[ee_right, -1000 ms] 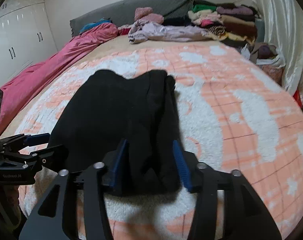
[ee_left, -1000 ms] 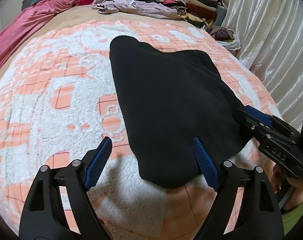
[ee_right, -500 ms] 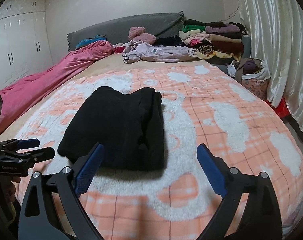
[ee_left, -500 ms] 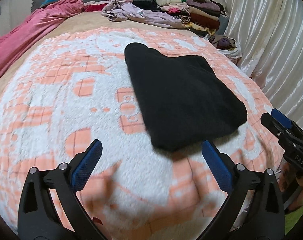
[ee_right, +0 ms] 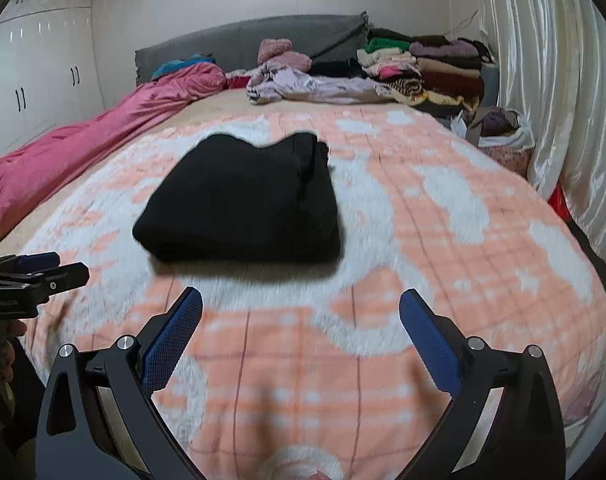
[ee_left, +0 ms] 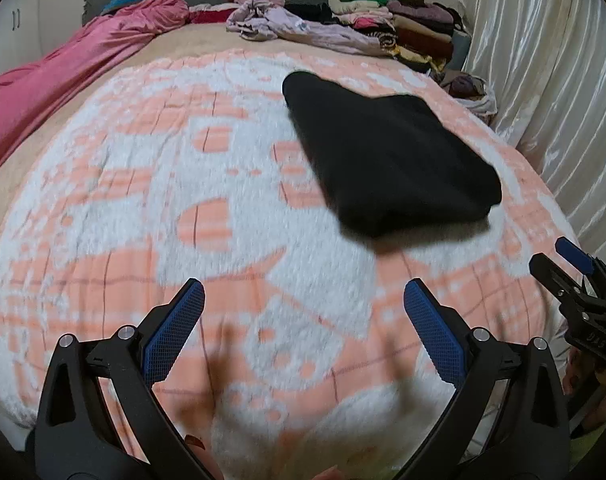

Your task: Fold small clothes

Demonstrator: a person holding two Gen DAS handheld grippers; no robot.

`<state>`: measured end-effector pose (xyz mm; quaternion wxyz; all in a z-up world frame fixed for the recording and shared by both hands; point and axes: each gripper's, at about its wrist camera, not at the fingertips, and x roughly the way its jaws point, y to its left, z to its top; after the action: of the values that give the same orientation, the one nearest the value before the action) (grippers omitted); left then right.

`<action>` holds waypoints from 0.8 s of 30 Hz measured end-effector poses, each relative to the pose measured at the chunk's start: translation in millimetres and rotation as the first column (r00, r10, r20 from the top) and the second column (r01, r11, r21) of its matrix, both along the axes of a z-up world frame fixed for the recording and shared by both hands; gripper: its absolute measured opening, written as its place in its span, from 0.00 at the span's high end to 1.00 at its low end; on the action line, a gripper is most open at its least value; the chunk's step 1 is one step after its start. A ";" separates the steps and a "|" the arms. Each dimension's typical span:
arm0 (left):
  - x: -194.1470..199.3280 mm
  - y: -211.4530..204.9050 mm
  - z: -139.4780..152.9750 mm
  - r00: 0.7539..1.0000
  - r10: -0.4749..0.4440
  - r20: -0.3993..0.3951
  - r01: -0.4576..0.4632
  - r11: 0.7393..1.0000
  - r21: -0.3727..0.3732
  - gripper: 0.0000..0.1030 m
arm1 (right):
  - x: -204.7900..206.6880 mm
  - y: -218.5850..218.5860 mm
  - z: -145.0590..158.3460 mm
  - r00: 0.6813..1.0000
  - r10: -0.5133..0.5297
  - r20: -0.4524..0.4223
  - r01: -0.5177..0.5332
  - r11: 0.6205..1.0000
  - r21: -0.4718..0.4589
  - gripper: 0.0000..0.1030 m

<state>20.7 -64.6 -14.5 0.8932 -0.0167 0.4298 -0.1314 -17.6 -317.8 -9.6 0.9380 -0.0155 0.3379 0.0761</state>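
Black folded garment [ee_right: 243, 204] lies alone on the peach-and-white fleece blanket [ee_left: 143, 200], toward the bed's right edge, with bare blanket on every side. Near the foot edge, the left gripper [ee_left: 301, 324] hangs wide open and empty — the right gripper [ee_right: 301, 328] is opening, nothing between its fingers. Stacked clothes [ee_right: 423, 68] fill the far right corner; a pink quilt [ee_right: 103, 136] lines the left edge.
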 end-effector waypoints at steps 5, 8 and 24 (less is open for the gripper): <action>-9.3 4.8 -10.4 1.000 0.020 -0.023 -0.020 1.000 0.004 0.09 | -3.4 4.6 -10.3 0.999 -0.002 -0.037 0.002 1.000 -0.003 0.05; -11.6 6.9 -11.7 0.999 0.027 -0.022 -0.027 1.000 0.012 0.09 | -4.9 4.2 -9.9 0.999 -0.010 -0.038 0.010 1.000 0.008 0.05; -14.2 12.5 -5.6 0.999 0.051 -0.011 -0.051 0.998 0.031 0.09 | -5.1 5.0 -6.9 0.999 -0.009 -0.038 0.010 1.000 0.010 0.05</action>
<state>6.6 -52.1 -20.2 0.8939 -0.0149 0.4362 -0.1018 -22.7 -312.8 -16.5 0.9319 -0.0075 0.3552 0.0736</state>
